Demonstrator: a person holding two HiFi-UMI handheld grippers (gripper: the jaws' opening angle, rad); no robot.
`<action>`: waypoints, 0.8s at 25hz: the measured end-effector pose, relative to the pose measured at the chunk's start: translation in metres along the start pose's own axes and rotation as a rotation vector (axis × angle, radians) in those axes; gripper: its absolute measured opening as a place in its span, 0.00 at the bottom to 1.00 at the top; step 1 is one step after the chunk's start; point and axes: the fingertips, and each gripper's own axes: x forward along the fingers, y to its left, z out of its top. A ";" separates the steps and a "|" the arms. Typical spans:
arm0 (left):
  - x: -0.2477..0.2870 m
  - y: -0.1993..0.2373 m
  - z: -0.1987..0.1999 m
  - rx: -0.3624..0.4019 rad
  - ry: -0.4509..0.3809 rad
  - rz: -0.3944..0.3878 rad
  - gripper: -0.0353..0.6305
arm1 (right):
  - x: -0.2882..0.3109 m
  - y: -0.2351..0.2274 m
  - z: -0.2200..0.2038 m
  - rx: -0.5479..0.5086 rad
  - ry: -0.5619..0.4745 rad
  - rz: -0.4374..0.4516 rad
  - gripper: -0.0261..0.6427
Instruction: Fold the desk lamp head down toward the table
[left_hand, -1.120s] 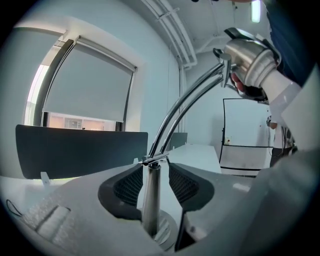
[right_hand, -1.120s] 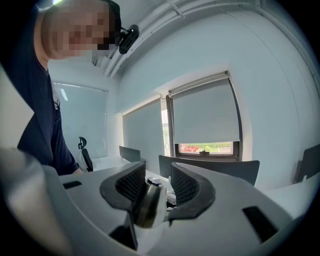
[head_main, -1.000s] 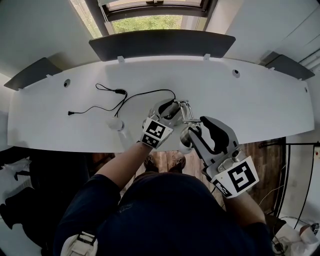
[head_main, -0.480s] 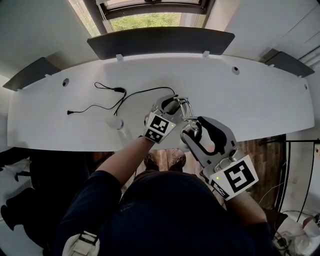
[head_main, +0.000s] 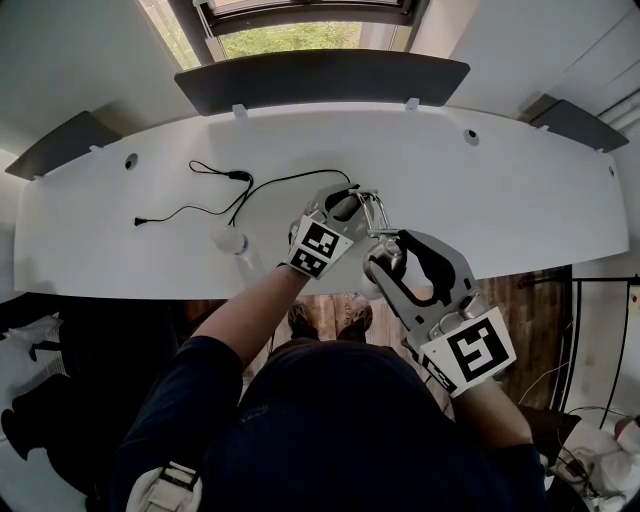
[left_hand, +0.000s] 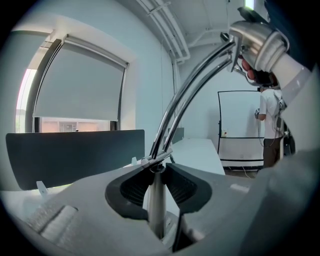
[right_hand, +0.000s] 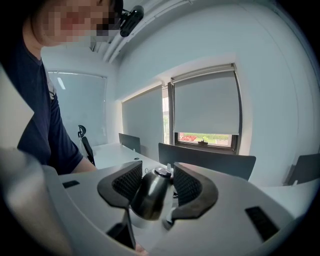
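A chrome desk lamp stands at the near edge of the white table (head_main: 520, 190). In the head view my left gripper (head_main: 345, 205) is at its twin curved arms (head_main: 372, 212). In the left gripper view the jaws have just been closing, and my left gripper (left_hand: 157, 187) is shut on the upright post (left_hand: 156, 210). The arms (left_hand: 190, 95) rise from there to the lamp head (left_hand: 257, 42). My right gripper (head_main: 387, 255) has the dark metal lamp head (head_main: 380, 268) between its jaws. Those jaws have just been opening. In the right gripper view the head (right_hand: 147, 197) sits between the pads of my right gripper (right_hand: 157, 172), apparently loose. The lamp's base is hidden.
A black cable (head_main: 250, 195) loops over the table left of the lamp. A small white round object (head_main: 230, 243) lies near the front edge. Dark divider panels (head_main: 320, 85) line the far side. A person (left_hand: 267, 115) stands by a board in the background.
Both hands stay almost in place at the lamp. The left gripper has rolled slightly and shifted a touch toward the far side.
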 end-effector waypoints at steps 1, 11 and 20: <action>0.000 0.000 0.000 0.000 -0.001 -0.004 0.21 | 0.000 0.001 -0.002 -0.009 0.007 0.001 0.33; -0.003 0.001 -0.001 -0.027 -0.022 -0.024 0.21 | -0.008 0.022 -0.029 -0.091 0.013 -0.014 0.33; -0.002 0.002 -0.002 -0.015 -0.019 -0.052 0.21 | -0.011 0.035 -0.064 -0.190 0.074 -0.019 0.33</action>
